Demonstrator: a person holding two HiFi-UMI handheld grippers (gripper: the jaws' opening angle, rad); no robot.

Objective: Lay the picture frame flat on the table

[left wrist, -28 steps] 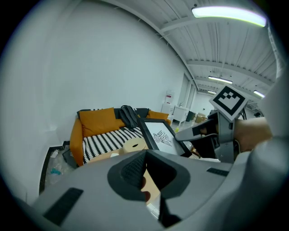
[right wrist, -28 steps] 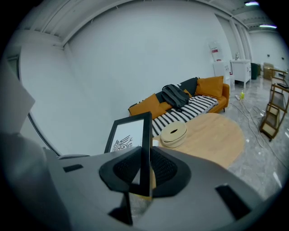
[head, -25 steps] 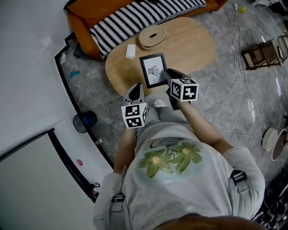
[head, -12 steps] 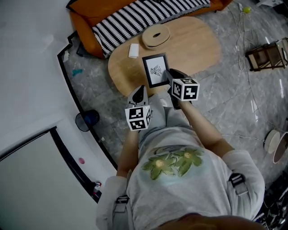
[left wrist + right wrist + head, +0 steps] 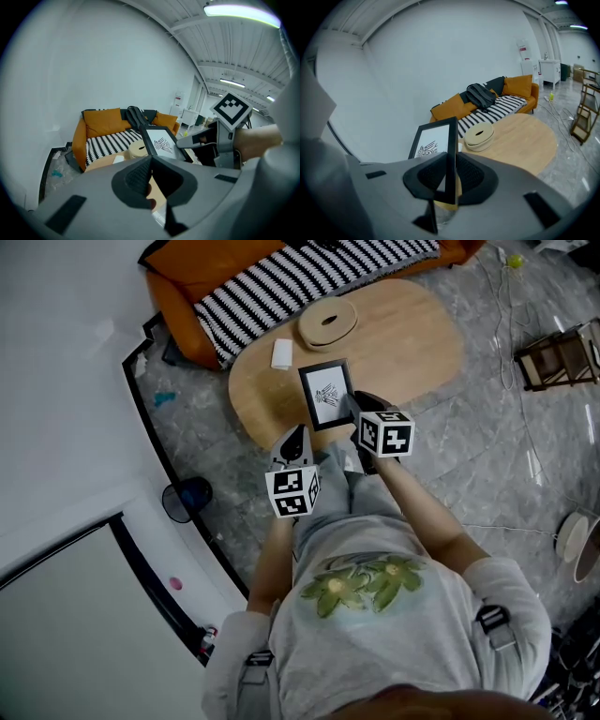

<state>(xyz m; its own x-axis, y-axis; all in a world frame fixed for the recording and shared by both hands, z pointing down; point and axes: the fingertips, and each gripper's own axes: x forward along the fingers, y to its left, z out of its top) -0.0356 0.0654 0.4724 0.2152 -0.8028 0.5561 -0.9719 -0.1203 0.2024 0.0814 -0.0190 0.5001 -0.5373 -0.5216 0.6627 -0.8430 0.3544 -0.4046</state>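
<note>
Your right gripper [image 5: 449,183] had its jaws clamped on the black rectangular picture frame [image 5: 327,395] over the near end of the oval wooden tabletop [image 5: 403,329], while your left gripper [image 5: 151,161] hung off that end, jaws closed empty.

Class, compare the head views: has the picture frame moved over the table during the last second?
No. The picture frame keeps the same spacing from the round lidded box; only the whole view shifted.

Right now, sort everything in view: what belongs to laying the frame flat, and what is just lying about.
Job: black-framed picture, clamped in the right gripper; oval wooden table.

Lying about: round beige container; small white block; orange sofa; black-and-white striped blanket.
</note>
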